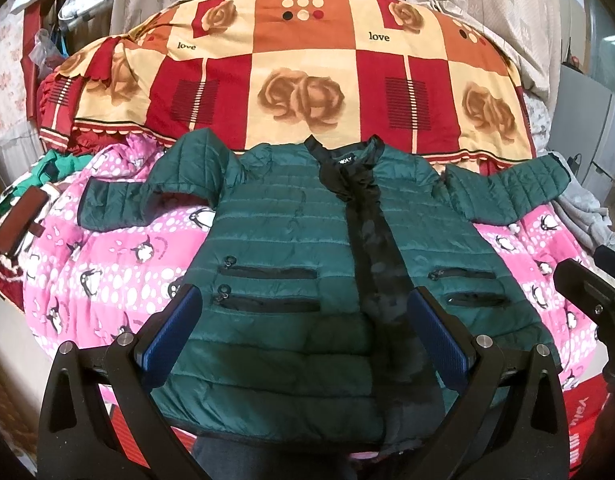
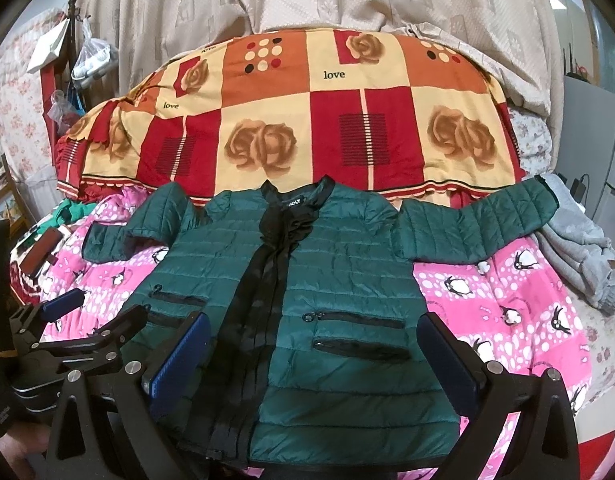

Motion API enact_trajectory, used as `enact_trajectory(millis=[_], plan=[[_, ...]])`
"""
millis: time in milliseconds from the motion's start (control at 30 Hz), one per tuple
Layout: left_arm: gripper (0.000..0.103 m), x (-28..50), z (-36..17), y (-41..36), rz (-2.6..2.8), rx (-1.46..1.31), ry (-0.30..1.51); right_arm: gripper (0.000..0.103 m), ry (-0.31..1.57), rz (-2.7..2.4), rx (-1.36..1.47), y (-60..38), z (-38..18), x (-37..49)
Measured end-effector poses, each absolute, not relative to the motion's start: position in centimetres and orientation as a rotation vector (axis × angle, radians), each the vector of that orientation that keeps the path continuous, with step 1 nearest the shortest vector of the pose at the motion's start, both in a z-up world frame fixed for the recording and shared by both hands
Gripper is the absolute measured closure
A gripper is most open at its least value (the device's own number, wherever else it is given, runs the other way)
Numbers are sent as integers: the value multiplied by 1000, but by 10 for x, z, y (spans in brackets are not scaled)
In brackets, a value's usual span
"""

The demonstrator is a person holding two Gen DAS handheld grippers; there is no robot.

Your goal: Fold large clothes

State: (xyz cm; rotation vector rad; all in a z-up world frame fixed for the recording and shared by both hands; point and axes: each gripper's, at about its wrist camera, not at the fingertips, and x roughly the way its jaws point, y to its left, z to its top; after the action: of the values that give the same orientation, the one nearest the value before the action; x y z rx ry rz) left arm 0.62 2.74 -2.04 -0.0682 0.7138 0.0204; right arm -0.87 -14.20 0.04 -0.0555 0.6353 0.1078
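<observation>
The green jacket [image 1: 291, 240] is lying flat on the bed [image 1: 107, 272], puffy, light, probably slippery; both hand-held grippers, left [image 1: 303, 332] and right [image 2: 313, 356], are hovering open—sleeve cuffs look easiest to pinch.

A bed spread with a pink penguin-print blanket [image 1: 119, 252] carries a dark green quilted jacket [image 1: 291, 240] laid flat at its centre, sleeves out toward nine and three o'clock, a red-and-cream rose-patterned quilt [image 1: 291, 60] bunched at twelve o'clock, and a grey garment [image 2: 579, 256] heaped at three o'clock.
</observation>
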Motion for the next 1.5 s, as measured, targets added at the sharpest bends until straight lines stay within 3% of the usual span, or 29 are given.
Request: enact_trajectory(millis=[500, 933, 1500], plan=[[0, 37, -40, 29, 41, -46, 749, 1, 682, 91, -35, -152, -23, 31], [0, 114, -56, 38, 78, -24, 760, 1, 641, 5, -31, -155, -52, 113], [0, 199, -133, 32, 133, 4, 882, 1, 684, -75, 7, -159, -127, 179]])
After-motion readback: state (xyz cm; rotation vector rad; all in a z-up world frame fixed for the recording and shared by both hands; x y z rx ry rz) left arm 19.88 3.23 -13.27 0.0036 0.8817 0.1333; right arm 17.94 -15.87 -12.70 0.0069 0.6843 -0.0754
